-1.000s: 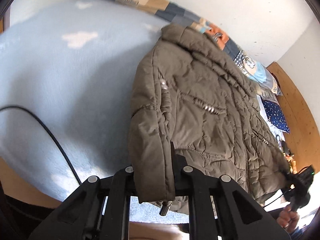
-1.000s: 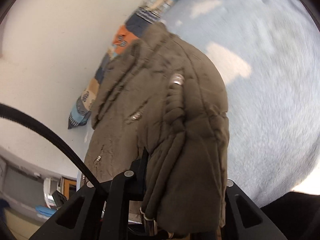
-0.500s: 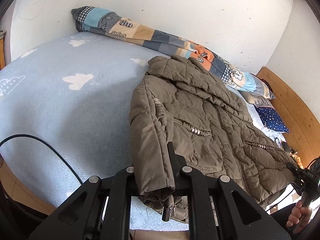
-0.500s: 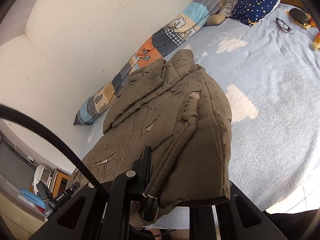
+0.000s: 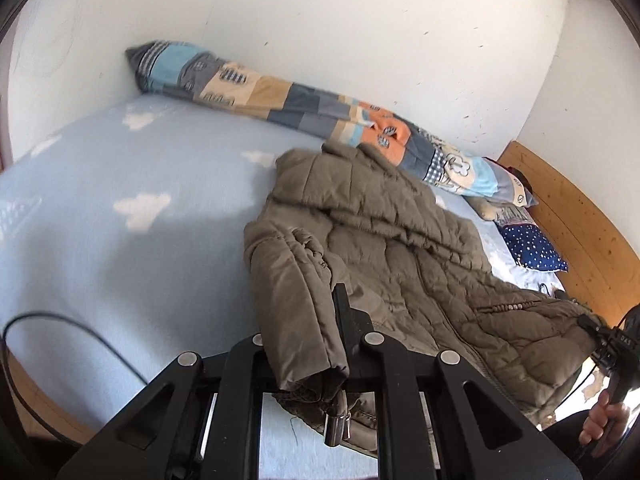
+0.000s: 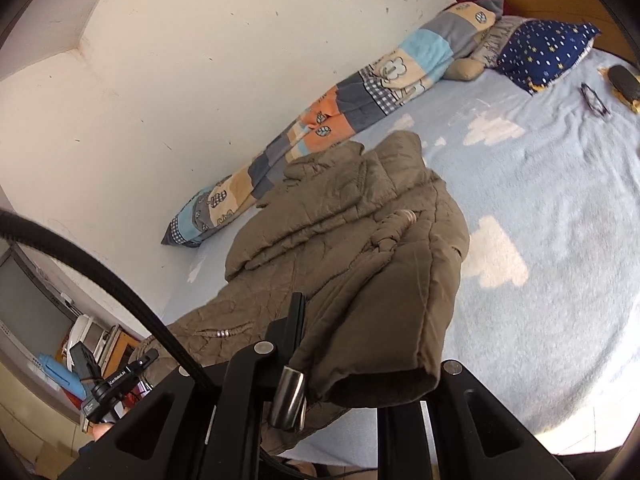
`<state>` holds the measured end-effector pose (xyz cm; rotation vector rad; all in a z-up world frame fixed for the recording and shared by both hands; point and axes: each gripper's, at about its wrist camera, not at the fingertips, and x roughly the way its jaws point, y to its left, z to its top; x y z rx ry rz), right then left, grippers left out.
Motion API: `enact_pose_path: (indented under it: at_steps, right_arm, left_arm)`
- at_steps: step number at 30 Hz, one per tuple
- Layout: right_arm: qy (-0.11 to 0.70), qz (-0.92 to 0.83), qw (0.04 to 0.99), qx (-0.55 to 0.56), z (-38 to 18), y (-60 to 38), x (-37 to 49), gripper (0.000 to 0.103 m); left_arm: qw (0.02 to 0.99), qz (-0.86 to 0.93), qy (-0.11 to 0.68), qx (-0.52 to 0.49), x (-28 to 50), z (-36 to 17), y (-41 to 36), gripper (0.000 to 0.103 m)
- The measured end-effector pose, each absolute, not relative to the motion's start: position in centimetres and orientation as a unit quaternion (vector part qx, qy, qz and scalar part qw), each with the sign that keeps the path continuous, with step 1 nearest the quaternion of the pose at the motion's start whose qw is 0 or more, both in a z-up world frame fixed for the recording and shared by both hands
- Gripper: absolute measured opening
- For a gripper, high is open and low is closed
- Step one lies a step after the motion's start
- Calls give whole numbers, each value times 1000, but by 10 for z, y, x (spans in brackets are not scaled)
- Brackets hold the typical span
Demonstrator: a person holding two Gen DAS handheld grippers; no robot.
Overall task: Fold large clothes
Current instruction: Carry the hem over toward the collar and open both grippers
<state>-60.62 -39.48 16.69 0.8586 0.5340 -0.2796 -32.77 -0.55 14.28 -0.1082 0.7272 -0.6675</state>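
Left wrist view: left gripper [image 5: 338,356] clamped on a cuff of the jacket [image 5: 400,256], fingers [image 5: 343,320] pinched tight, sleeve draped over them, zip pull dangling below. Right wrist view: right gripper [image 6: 320,344] clamped likewise on the other cuff, sleeve bunched across the fingers [image 6: 297,316], metal toggle hanging under. Jacket body ahead of both sets of fingers, spread face up on the bed [image 5: 120,248], collar at the far end beside the patchwork roll [image 5: 304,108]; near hem sagging off the bed edge.

Probable step: bringing both sleeves in over the chest. To do it well: keep both cuffs level, carry them forward together, lay the sleeves flat across the front without twisting, avoid dragging the body along, let go only once the padding lies smooth. Risk: slippery quilted cloth sliding out, or the hem pulling the whole lot off the bed.

Writing: small white lettering on the other gripper's mount, too small to read surely; no brand legible on the jacket.
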Motion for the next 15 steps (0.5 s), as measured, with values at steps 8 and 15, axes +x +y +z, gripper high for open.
enact_pose_path:
  at_steps: [8, 15]
  right_arm:
    - [239, -129, 885, 378, 202, -423, -572, 16]
    - [216, -134, 893, 371, 223, -461, -527, 16]
  left_arm:
    - [890, -328, 315, -26, -300, 185, -39, 13]
    - [897, -321, 302, -21, -254, 213, -77, 14]
